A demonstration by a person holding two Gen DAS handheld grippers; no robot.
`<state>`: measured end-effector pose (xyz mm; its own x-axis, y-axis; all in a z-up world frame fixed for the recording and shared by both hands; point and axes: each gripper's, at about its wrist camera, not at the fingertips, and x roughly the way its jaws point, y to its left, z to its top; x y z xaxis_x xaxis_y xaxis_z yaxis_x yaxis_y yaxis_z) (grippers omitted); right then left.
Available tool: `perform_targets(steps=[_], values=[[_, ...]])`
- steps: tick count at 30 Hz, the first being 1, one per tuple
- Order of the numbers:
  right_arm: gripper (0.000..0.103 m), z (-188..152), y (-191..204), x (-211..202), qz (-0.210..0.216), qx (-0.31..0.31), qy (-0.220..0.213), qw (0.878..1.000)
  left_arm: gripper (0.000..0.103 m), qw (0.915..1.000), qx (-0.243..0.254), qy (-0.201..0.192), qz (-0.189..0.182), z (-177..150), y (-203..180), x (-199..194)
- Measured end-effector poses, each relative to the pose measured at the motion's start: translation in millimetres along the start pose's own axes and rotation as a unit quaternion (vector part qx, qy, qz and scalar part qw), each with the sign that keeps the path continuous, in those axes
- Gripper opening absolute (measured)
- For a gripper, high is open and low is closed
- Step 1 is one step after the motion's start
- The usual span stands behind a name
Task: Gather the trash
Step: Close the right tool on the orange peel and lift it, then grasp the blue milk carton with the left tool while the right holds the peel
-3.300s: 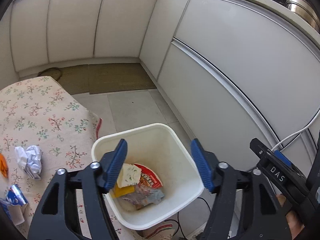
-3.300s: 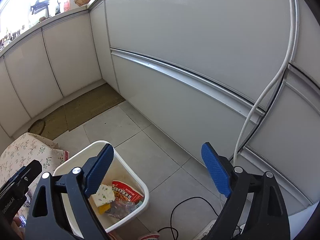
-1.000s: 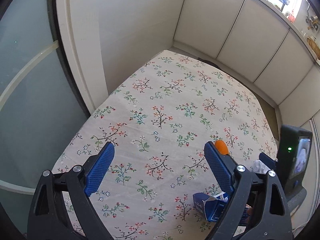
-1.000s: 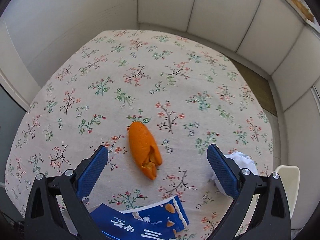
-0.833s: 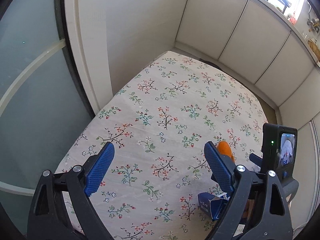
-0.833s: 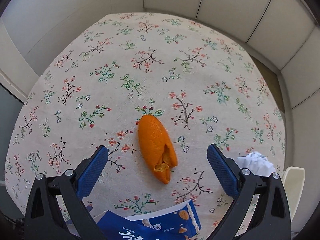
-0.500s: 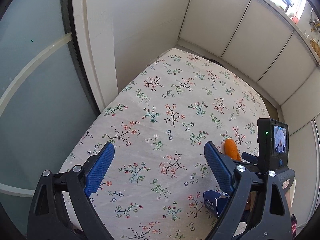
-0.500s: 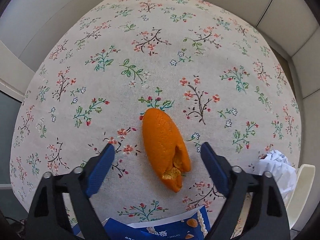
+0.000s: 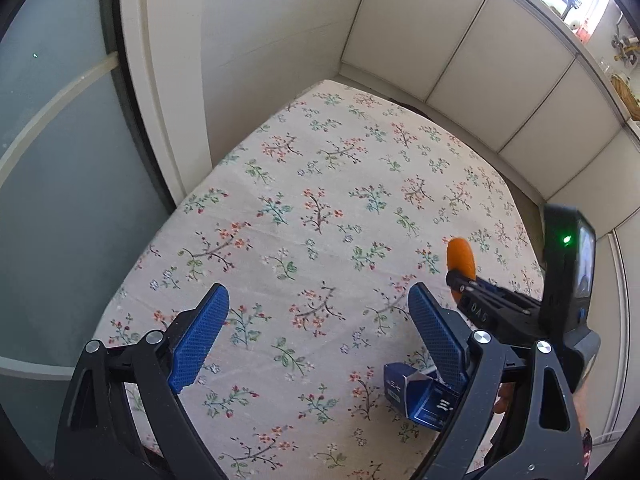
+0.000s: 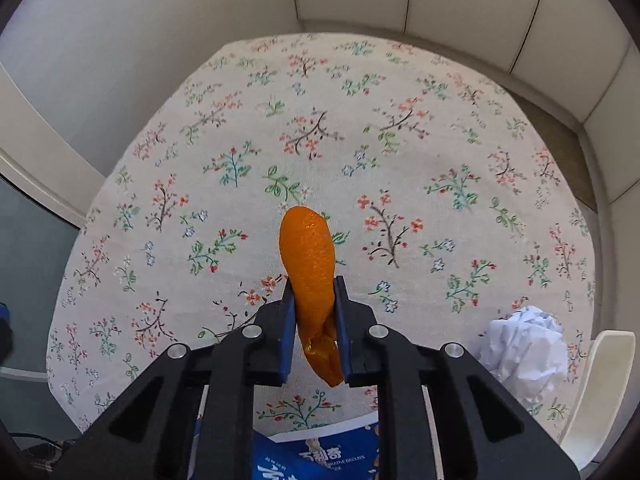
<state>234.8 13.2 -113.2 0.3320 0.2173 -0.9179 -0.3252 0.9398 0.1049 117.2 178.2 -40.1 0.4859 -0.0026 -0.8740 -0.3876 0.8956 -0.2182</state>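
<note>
My right gripper (image 10: 313, 292) is shut on an orange peel (image 10: 308, 256), pinching its lower half against the floral tablecloth (image 10: 360, 140). The peel's tip sticks out ahead of the fingers; it also shows in the left wrist view (image 9: 461, 255), held by the right gripper (image 9: 460, 280). A blue biscuit box (image 10: 316, 460) lies just below the right gripper, also in the left wrist view (image 9: 416, 396). A crumpled white paper ball (image 10: 524, 344) lies at the right. My left gripper (image 9: 316, 336) is open and empty above the cloth.
The white bin's rim (image 10: 600, 380) shows past the table's right edge. White cabinet panels (image 9: 460, 52) ring the table at the back. A frosted glass door (image 9: 52, 160) stands to the left.
My right gripper has come down over the orange peel and shut on it. My left gripper has stayed open, drifting slightly back from the table.
</note>
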Motion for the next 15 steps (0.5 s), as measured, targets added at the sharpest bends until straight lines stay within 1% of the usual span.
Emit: perform_targets(steps=[4, 6, 9, 13, 15], values=[[0.018, 0.1, -21.2, -45.2, 0.003, 0.023, -0.05, 0.998, 0.087, 0.9983, -0.008, 0.045, -0.036, -19.0, -15.5, 7.5], [0.018, -0.5, -29.1, -59.9, 0.005, 0.031, -0.063, 0.998, 0.087, 0.9955, -0.025, 0.073, -0.055, -31.1, -23.0, 14.0], [0.018, -4.8, -41.3, -78.7, 0.002, 0.036, -0.076, 0.996, 0.087, 0.9901, -0.052, 0.109, -0.072, -47.0, -33.8, 26.6], [0.018, -17.5, -54.8, -102.8, -0.009, 0.035, -0.091, 0.995, 0.087, 0.9785, -0.099, 0.156, -0.09, -65.3, -44.6, 47.0], [0.018, -25.1, -59.6, -112.4, -0.01, 0.036, -0.098, 0.994, 0.087, 0.9735, -0.118, 0.175, -0.089, -73.8, -49.3, 58.1]])
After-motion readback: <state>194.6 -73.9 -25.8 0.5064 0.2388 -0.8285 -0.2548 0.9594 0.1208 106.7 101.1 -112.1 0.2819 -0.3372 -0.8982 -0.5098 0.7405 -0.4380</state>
